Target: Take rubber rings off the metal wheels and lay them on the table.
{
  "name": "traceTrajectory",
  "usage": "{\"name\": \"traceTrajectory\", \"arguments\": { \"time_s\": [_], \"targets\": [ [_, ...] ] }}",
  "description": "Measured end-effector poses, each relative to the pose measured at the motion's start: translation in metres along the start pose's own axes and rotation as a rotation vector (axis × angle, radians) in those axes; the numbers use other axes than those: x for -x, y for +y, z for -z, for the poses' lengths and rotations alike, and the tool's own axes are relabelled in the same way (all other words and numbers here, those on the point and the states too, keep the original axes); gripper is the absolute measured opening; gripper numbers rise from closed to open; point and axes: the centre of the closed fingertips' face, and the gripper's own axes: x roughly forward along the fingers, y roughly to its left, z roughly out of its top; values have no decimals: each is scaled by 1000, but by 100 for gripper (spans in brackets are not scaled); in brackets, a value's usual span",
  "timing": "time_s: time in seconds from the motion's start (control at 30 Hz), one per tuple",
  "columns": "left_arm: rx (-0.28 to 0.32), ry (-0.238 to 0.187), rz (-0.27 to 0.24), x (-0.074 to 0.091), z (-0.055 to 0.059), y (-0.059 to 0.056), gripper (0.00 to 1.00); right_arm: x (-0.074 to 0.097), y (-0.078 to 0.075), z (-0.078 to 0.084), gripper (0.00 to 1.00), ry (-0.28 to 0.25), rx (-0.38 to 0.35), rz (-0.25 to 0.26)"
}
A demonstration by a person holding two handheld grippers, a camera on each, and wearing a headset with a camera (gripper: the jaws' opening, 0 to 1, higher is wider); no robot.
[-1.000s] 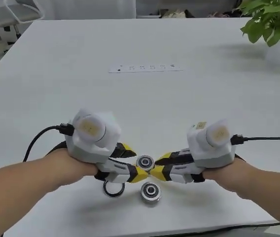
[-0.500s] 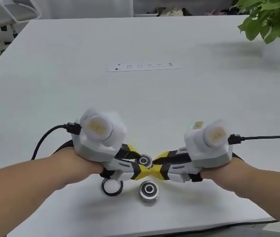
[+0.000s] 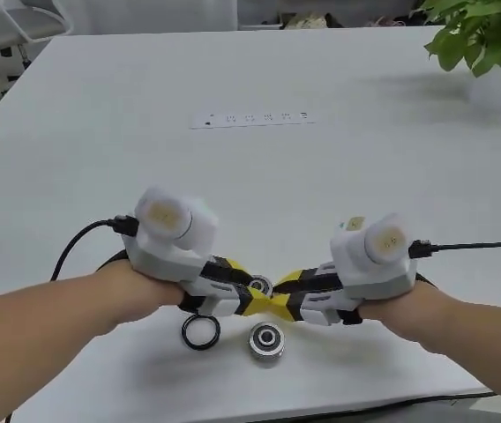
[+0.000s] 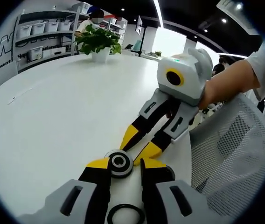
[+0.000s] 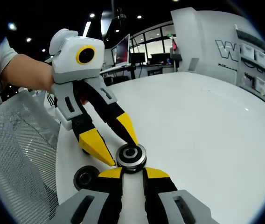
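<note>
Wheel: pinched by the left hand-held gripper; judged stiff, heavy, smooth
Right hand-held gripper: jaws nearly together at the wheel's rim; grip cannot be told
Rubber ring: judged soft, stretchy; best peeled at the outer edge
Loose ring: laid on the surface below the left hand-held gripper

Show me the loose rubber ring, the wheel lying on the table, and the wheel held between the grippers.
loose rubber ring (image 4: pixel 125 206), left gripper view, top arc of its band.
table wheel (image 3: pixel 267 339), head view, its centre hub.
held wheel (image 5: pixel 131 154), right gripper view, its centre hub.
</note>
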Motion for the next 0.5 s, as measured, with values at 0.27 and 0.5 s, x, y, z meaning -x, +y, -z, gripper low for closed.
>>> {"name": "traceTrajectory", "arguments": {
  "time_s": [0.27,0.5],
  "targets": [
    [-12,6,-49,-1,0,5,8,0,1,0,14,-3,3,1],
    [-119,7,-81,-1,1,3,7,0,1,0,14,-3,11,5]
  ]
}}
